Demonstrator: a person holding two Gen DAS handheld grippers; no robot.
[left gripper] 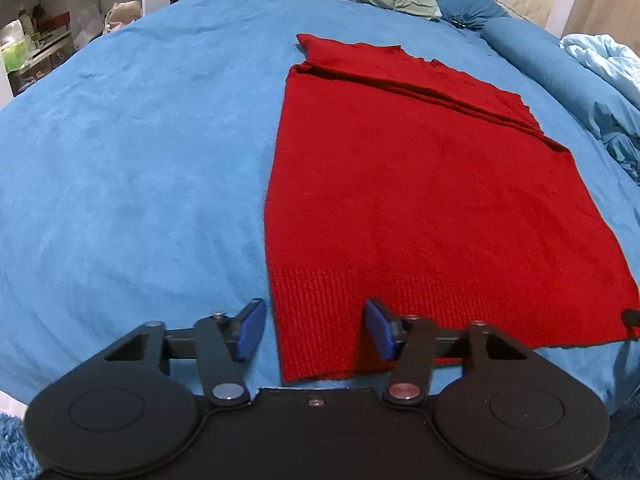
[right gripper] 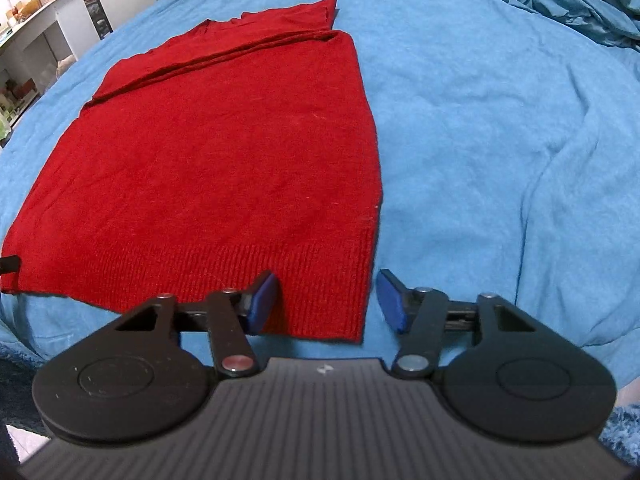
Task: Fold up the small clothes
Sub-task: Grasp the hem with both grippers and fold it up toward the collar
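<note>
Here, left gripper and right gripper half-open, straddling hem corners of red sweater; nothing pinched yet. Close on both layers evenly, lift together off blue bedspread.

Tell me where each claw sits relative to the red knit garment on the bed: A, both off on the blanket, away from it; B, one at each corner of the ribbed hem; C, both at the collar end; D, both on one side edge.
B: the left claw straddles the left hem corner of the red garment and the right claw straddles the right one, pads open.
</note>
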